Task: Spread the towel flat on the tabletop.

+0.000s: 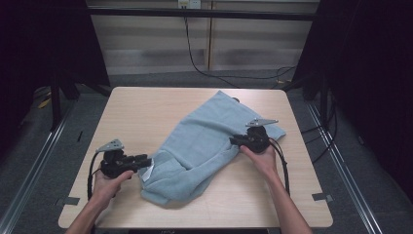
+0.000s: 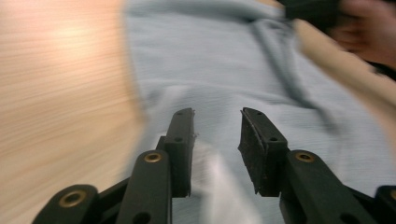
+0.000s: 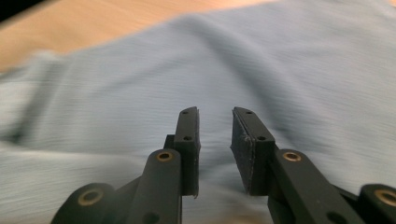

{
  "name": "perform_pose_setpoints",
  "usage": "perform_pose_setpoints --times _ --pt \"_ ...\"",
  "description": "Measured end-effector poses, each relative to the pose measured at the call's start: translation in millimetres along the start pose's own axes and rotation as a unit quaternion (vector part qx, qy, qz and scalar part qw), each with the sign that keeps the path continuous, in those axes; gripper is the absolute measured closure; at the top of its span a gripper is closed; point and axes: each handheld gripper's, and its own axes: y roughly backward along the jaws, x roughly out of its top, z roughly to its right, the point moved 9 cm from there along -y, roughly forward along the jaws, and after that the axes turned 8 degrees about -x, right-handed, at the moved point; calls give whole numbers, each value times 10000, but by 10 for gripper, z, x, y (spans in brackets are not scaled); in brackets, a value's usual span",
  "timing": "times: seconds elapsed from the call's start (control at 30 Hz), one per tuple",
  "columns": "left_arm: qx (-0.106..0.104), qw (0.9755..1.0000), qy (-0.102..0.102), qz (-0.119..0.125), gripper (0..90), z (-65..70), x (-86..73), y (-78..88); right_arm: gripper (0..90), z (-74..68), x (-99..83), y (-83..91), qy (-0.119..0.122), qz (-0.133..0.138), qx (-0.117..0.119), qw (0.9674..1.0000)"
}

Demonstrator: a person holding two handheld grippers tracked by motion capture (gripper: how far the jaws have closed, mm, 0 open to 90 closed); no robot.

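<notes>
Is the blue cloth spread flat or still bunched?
Bunched. The cloth lies diagonally on the table with creases and a near end folded over itself, not flat.

A light blue-grey towel (image 1: pixel 204 146) lies crumpled on the wooden table (image 1: pixel 146 107), stretched diagonally from the far right toward the near left; its near end is bunched and folded over.

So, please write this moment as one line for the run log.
scene: blue cloth crumpled on table | left gripper: open, over cloth's edge | right gripper: open, over cloth | nothing gripped
</notes>
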Motion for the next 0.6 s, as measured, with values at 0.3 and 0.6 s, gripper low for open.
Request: perform_pose_setpoints --times 0.3,0.6 --pt "399 9985 -109 -360 524 -219 -135 -178 634 -1290 36 163 755 -15 1301 9886" --pt "440 9968 -79 -657 879 -236 -248 -256 520 -2097 -12 22 1071 -146 2121 9713"
